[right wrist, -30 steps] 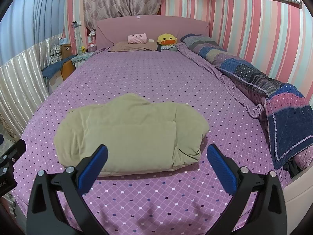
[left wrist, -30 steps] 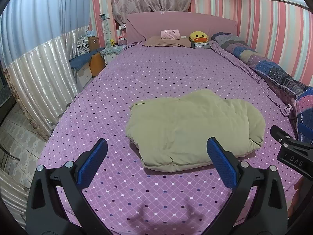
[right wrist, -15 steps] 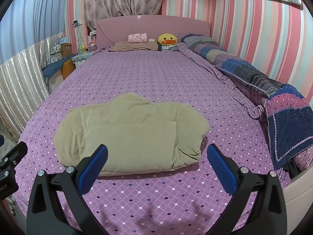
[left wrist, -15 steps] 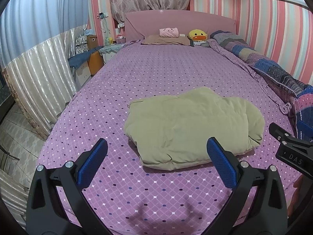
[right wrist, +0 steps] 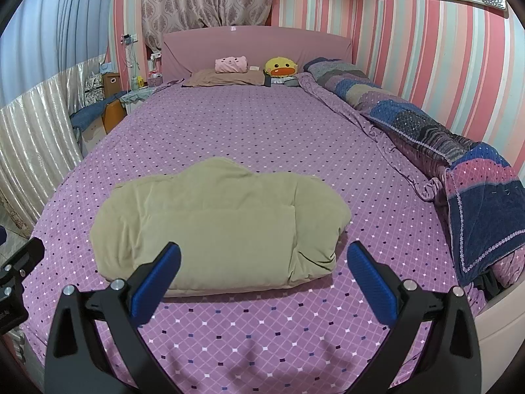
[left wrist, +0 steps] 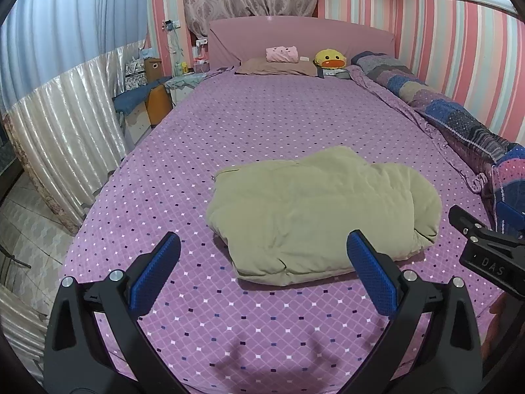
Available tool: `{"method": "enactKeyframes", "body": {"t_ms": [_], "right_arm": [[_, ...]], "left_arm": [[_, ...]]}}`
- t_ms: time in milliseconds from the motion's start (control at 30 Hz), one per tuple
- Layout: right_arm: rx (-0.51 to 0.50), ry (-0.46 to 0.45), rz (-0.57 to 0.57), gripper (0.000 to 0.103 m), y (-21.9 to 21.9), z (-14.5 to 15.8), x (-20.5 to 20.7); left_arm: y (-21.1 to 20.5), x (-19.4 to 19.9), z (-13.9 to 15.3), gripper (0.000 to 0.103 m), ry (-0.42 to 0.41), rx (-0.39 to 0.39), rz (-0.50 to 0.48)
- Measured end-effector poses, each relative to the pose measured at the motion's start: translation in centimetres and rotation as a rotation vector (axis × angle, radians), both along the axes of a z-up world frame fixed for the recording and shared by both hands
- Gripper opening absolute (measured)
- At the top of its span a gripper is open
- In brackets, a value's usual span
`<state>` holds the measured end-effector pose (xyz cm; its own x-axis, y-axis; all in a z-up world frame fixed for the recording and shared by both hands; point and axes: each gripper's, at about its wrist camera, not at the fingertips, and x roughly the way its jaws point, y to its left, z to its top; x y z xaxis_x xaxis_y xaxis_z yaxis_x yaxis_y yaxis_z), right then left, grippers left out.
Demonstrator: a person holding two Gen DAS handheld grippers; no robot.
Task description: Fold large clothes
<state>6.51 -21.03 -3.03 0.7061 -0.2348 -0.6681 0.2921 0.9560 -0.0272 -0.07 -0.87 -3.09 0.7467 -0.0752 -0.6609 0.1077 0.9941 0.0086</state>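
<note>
A puffy olive-green garment lies folded into a thick bundle on the purple dotted bed sheet, near the foot of the bed. My left gripper is open with blue pads wide apart, held back from the bundle's near left corner, holding nothing. My right gripper is also open, empty, hovering short of the bundle's near edge. The right gripper's black body shows at the right edge of the left wrist view. At the left edge of the right wrist view sits the left gripper's body.
A patchwork quilt is rolled along the bed's right side by the striped wall. Pillows and a yellow duck plush sit at the pink headboard. A bedside stand with boxes and a silvery curtain flank the left.
Both grippers have drawn back and risen slightly, so the bundle sits a little farther off. The garment itself has not moved.
</note>
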Motion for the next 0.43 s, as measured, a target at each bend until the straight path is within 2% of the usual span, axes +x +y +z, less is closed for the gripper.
{"method": "enactKeyframes", "body": {"t_ms": [433], "right_arm": [[0.0,0.007,-0.002,0.101,-0.67,-0.16,0.2]], "left_arm": [[0.02,-0.52,0.22,0.1,-0.013,0.013,0.017]]}}
